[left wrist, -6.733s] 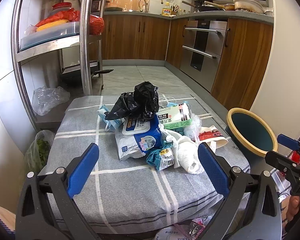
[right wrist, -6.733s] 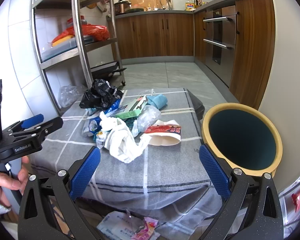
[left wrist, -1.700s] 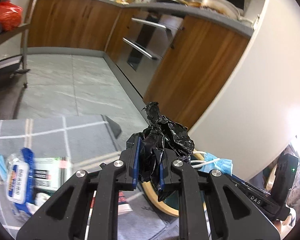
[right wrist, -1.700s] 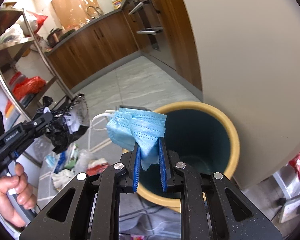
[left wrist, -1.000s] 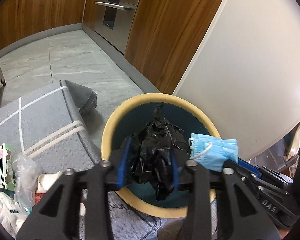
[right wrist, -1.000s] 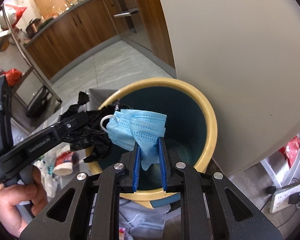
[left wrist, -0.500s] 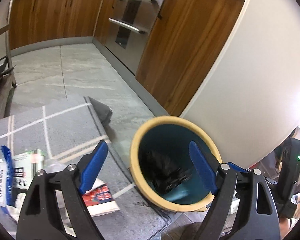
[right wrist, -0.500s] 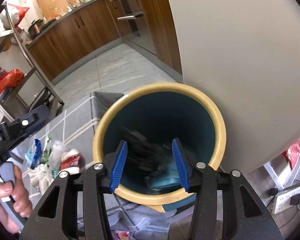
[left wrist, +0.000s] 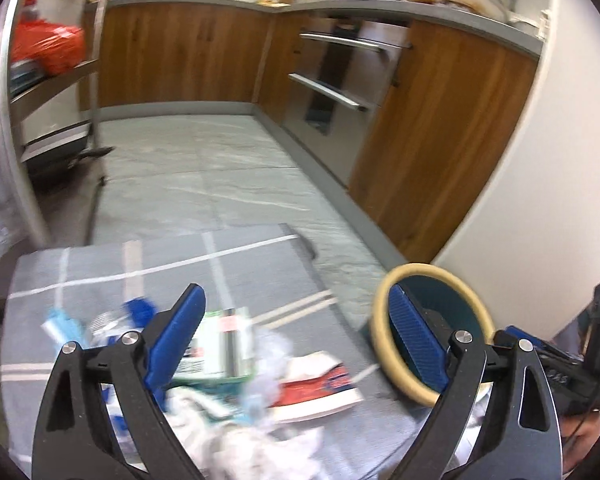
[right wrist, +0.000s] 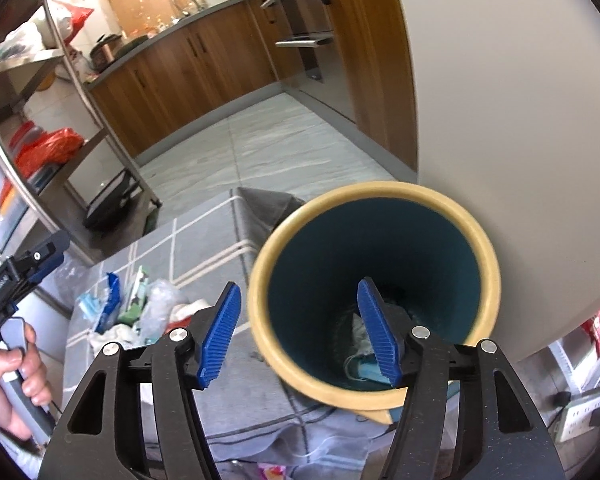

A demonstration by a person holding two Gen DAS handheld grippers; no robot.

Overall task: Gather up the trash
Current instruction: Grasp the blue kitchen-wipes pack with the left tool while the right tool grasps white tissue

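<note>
My left gripper (left wrist: 296, 320) hovers over the trash pile on the grey checked cloth (left wrist: 260, 272), its jaws opening with nothing between them. Under it lie a green-and-white carton (left wrist: 220, 340), a red-and-white packet (left wrist: 320, 384) and crumpled white tissue (left wrist: 240, 440). The yellow-rimmed teal bin (left wrist: 420, 270) stands to the right of the table. My right gripper (right wrist: 298, 332) is above the bin (right wrist: 380, 192), jaws opening and empty. A blue face mask (right wrist: 360, 370) lies at the bin's bottom; the dark bag beside it is hard to make out.
A steel shelf rack (left wrist: 4, 120) with a red bag (left wrist: 48, 48) stands at the left. Wooden cabinets (left wrist: 180, 52) and an oven (left wrist: 332, 92) line the far side. A white wall (right wrist: 520, 120) rises behind the bin, and a power strip (right wrist: 588, 408) lies on the floor.
Both grippers opened over the bin; the black bag and the blue mask dropped inside. The left gripper then swung left, back over the table's trash pile. The right one drew back slightly.
</note>
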